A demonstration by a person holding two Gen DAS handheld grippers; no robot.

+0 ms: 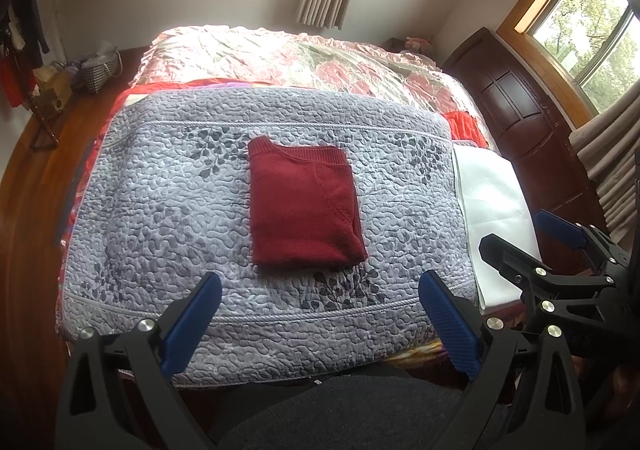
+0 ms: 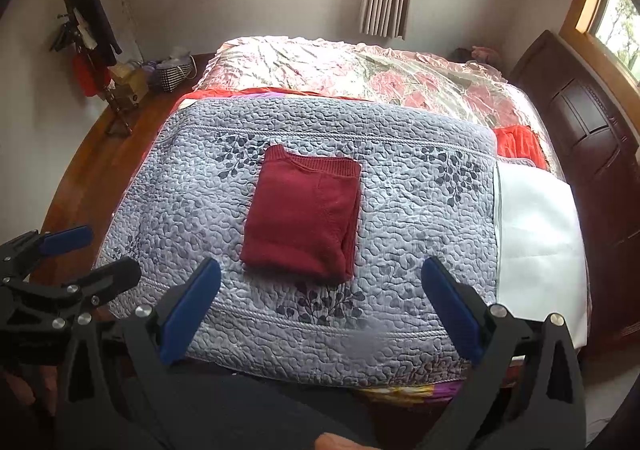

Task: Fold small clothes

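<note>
On the grey quilted bedspread (image 1: pixel 160 210) the dark red knit sweater (image 1: pixel 302 206) lies folded square, seemingly finished; my left gripper (image 1: pixel 320 314) and right gripper (image 2: pixel 320 310) hang spread, empty.

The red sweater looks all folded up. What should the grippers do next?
Probably nothing more to the red sweater: it lies as a neat rectangle on the grey quilt. Both the left gripper and right gripper are open and empty, so drawing back seems right.

Folded red sweater (image 2: pixel 302 218) on quilt (image 2: pixel 420 230)
</note>
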